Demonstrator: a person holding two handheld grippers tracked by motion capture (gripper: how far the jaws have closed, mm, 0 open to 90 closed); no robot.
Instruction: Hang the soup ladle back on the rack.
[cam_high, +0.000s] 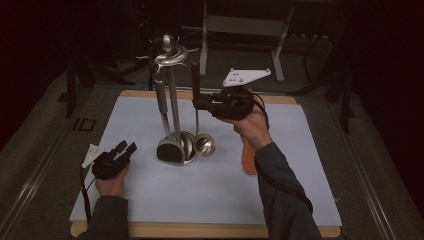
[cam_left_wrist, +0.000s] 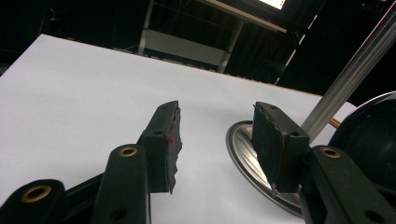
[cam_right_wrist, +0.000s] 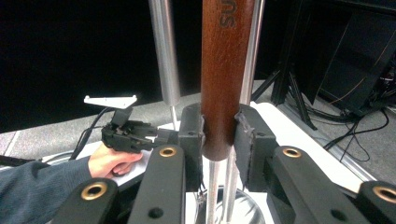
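Right gripper (cam_high: 196, 103), fingers clamped on the wooden-handled ladle (cam_right_wrist: 224, 74), holds it upright at the rack's (cam_high: 171, 100) 3 o'clock, unhung; left gripper (cam_high: 125, 148), fingers wide and empty, rests on the bench (cam_high: 210, 195).

A white mat (cam_high: 150, 120) covers a wooden board (cam_high: 200, 231), with a metal frame (cam_high: 245, 25) behind.

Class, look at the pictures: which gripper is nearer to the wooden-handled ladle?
Right. The right gripper is shut on the ladle handle, holding it upright beside the stand. The left gripper rests open on the table, apart from the ladle.
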